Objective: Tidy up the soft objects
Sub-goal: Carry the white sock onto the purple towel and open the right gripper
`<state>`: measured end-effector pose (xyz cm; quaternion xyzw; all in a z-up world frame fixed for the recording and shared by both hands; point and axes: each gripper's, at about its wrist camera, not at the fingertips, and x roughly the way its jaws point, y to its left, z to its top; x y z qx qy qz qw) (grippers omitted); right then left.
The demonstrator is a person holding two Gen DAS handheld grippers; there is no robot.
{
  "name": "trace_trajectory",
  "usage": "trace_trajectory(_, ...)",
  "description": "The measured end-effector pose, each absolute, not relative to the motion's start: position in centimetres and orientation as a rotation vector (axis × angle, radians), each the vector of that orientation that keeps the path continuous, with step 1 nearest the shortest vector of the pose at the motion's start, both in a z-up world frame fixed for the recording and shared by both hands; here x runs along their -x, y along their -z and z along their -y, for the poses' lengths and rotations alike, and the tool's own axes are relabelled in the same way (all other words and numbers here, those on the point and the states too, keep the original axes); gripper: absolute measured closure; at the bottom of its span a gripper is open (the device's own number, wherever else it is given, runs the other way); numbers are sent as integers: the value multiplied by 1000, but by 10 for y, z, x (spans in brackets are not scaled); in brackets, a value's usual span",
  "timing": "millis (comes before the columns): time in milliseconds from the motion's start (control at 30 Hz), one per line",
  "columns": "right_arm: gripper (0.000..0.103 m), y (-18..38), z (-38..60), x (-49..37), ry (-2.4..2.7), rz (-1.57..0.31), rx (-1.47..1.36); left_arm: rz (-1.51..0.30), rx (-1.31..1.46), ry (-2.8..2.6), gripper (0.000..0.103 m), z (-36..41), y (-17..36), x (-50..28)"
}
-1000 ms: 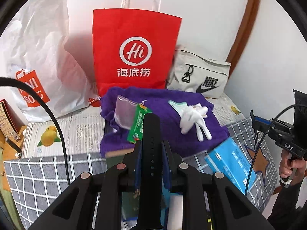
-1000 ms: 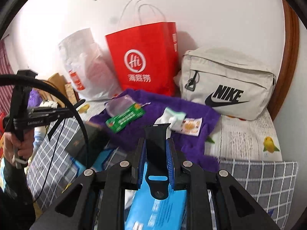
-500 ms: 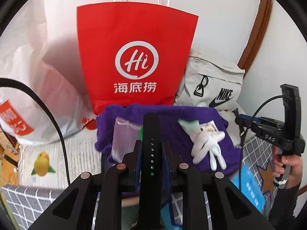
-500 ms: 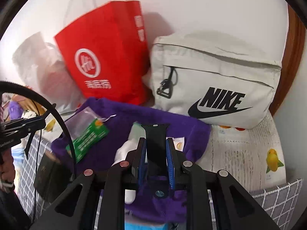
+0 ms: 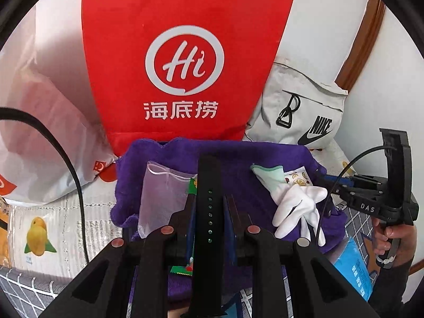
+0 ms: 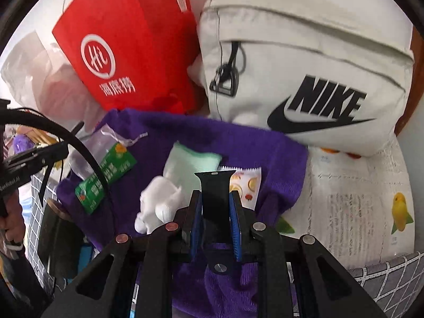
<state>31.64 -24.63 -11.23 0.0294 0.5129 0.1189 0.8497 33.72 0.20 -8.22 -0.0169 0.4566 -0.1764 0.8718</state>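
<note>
Watch strap halves clamped in both grippers, over purple towel

Both claws moved in toward the wall end of the bed, lower over the purple fleece towel. Left claw now faces the red paper bag; right claw swung toward the beige Nike bag, over the white glove. Views much tighter.
</note>
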Motion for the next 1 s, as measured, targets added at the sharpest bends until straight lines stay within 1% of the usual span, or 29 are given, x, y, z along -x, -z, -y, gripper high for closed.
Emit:
trace_trajectory(567, 82, 149, 245, -332, -234, -1169, -67, -1026, 47, 375, 84, 14, 111, -348)
trace_trajectory(767, 82, 152, 245, -338, -240, -1181, -66, -1041, 81, 380, 84, 17, 119, -351)
trace_trajectory(867, 79, 145, 248, -337, -245, -1169, -73, -1030, 92, 380, 84, 18, 121, -353)
trace_trajectory(933, 70, 142, 249, -336, -250, -1158, -78, -1022, 93, 375, 84, 19, 121, -355)
trace_trajectory(1000, 69, 137, 247, -335, -250, -1143, -63, -1026, 90, 369, 84, 20, 123, -356)
